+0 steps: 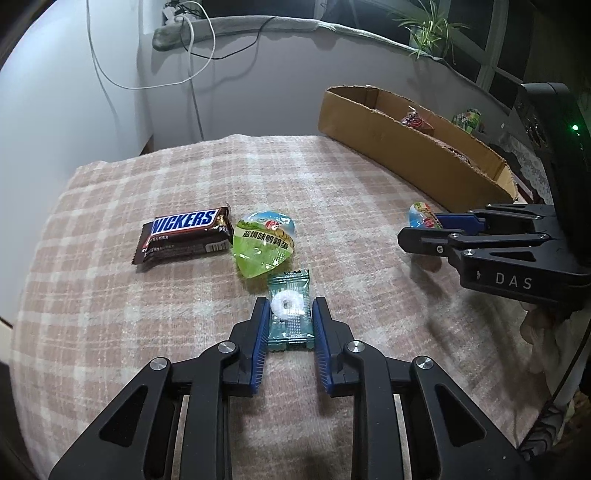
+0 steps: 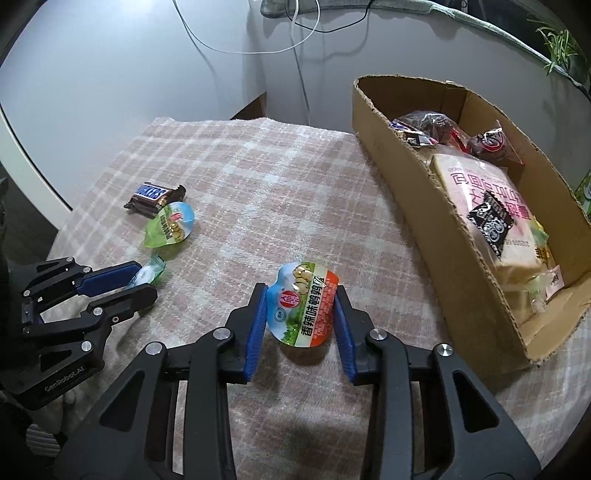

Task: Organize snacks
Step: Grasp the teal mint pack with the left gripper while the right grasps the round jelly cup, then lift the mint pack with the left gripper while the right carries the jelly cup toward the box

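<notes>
My left gripper [image 1: 288, 314] is closed around a teal mint candy packet [image 1: 290, 314] lying on the plaid cloth; it also shows in the right wrist view [image 2: 146, 275]. My right gripper [image 2: 300, 310] is closed around a red-and-blue quail egg pack [image 2: 303, 304], which also shows in the left wrist view [image 1: 421, 214]. A Snickers bar [image 1: 184, 234] and a green quail egg pack [image 1: 264, 242] lie just beyond the left gripper. The cardboard box [image 2: 417, 199] at the right holds a pink bread pack [image 2: 491, 214] and dark wrapped snacks [image 2: 424, 127].
The plaid cloth [image 1: 332, 177] covers the table, which ends at a white wall behind. Cables [image 1: 192, 55] hang down the wall. A potted plant [image 1: 428, 29] stands on the sill at the back right.
</notes>
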{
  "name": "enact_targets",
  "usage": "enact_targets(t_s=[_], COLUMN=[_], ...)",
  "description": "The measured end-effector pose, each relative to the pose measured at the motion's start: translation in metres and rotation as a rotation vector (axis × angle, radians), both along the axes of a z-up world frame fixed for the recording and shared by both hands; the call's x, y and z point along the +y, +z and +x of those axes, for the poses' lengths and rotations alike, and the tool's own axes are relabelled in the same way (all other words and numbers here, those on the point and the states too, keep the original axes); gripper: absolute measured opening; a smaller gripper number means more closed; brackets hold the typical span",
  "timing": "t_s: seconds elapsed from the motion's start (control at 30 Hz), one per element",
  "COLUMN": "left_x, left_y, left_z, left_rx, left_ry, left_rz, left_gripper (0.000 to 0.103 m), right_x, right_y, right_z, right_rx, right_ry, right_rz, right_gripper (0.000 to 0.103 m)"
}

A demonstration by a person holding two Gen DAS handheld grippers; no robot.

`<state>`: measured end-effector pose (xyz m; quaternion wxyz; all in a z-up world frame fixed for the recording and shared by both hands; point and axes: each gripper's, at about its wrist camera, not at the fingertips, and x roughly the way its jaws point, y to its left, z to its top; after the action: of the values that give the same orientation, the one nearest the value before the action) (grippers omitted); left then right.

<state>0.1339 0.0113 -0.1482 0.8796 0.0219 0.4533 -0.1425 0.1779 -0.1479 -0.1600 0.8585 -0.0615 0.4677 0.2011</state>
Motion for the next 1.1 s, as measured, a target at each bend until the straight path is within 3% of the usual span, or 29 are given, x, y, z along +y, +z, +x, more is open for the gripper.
enact_targets(t_s=[0.57,1.1], left_x=[-0.005,-0.042], left_y=[0.029,0.065], left_z=[-0.013,-0.006], left_rx=[-0.053,-0.123], left_ry=[-0.007,-0.063], left_rz=[-0.029,-0.03], left_gripper=[0.022,0.022], right_x=[-0.024,-0.07], right_y=[0.04,0.08], right_z=[-0.025,-0.029], right_rx=[-0.054,-0.115], right_ry=[0.002,-0.03], right_rz=[0.046,0.067], right_gripper=[0.036,0.036])
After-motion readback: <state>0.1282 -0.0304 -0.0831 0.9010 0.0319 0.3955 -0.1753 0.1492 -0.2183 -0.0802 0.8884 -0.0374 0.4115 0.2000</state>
